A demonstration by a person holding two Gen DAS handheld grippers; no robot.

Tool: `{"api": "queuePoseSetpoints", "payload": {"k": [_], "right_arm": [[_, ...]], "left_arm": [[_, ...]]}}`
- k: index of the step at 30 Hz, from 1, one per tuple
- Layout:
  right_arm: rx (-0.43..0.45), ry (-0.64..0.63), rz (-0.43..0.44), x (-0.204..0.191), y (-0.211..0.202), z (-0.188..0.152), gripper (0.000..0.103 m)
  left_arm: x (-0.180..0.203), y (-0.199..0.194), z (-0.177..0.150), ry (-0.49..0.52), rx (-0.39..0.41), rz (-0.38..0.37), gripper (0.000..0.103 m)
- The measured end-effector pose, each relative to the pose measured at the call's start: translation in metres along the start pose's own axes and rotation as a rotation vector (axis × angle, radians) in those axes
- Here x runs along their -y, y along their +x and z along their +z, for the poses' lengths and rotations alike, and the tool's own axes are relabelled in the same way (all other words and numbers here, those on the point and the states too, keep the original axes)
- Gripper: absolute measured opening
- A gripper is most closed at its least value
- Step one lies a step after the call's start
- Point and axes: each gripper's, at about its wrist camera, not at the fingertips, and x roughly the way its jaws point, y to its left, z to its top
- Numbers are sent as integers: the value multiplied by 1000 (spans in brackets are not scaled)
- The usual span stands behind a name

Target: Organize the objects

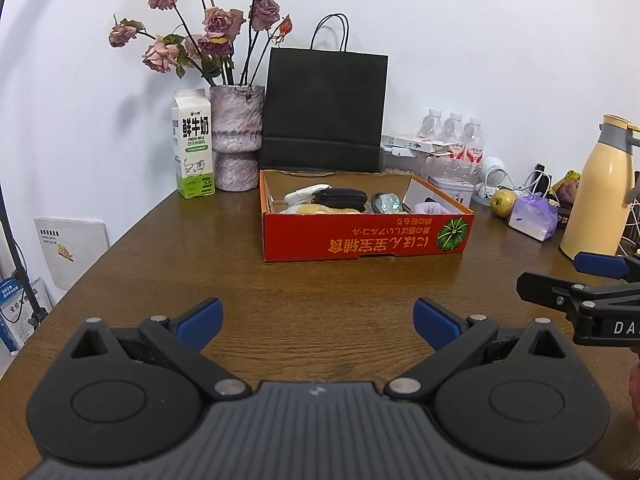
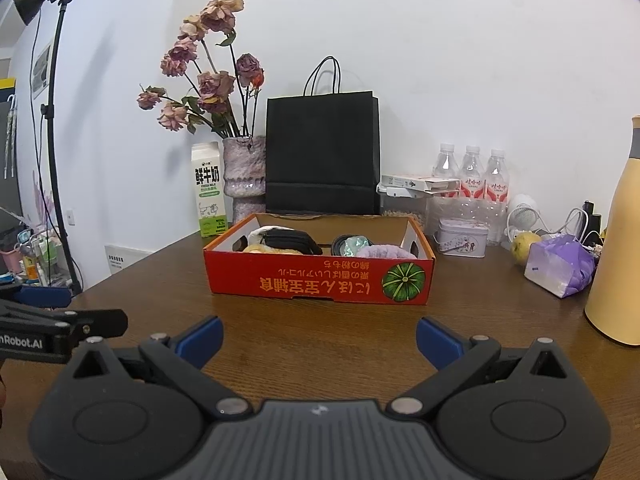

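A red cardboard box [image 1: 360, 240] sits on the wooden table [image 1: 240, 272], also in the right wrist view [image 2: 312, 280]. Inside lie a black pouch [image 1: 342, 198], a white item [image 1: 306, 193], a teal shiny thing [image 1: 389, 203] and a purple cloth [image 1: 432, 209]. My left gripper [image 1: 318, 322] is open and empty, low over the table in front of the box. My right gripper [image 2: 319, 338] is open and empty beside it, to the right; its fingers [image 1: 600, 266] show at the left view's right edge.
Behind the box stand a milk carton [image 1: 194, 144], a vase of dried roses [image 1: 236, 138] and a black paper bag [image 1: 324, 110]. At right are water bottles [image 2: 472, 172], a tin [image 2: 462, 237], a pear [image 2: 525, 245], a purple bag [image 2: 560, 266] and a yellow thermos [image 2: 618, 240].
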Motion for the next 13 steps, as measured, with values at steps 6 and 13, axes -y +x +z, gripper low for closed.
{"api": "queuePoseSetpoints", "payload": {"k": [6, 13], "right_arm": [[0, 1, -1, 0, 0, -1, 103], [0, 0, 0, 1, 1, 0, 103]], "left_arm": [[-2, 0, 0, -1, -1, 2, 103], [-3, 2, 0, -4, 1, 10, 103]]}}
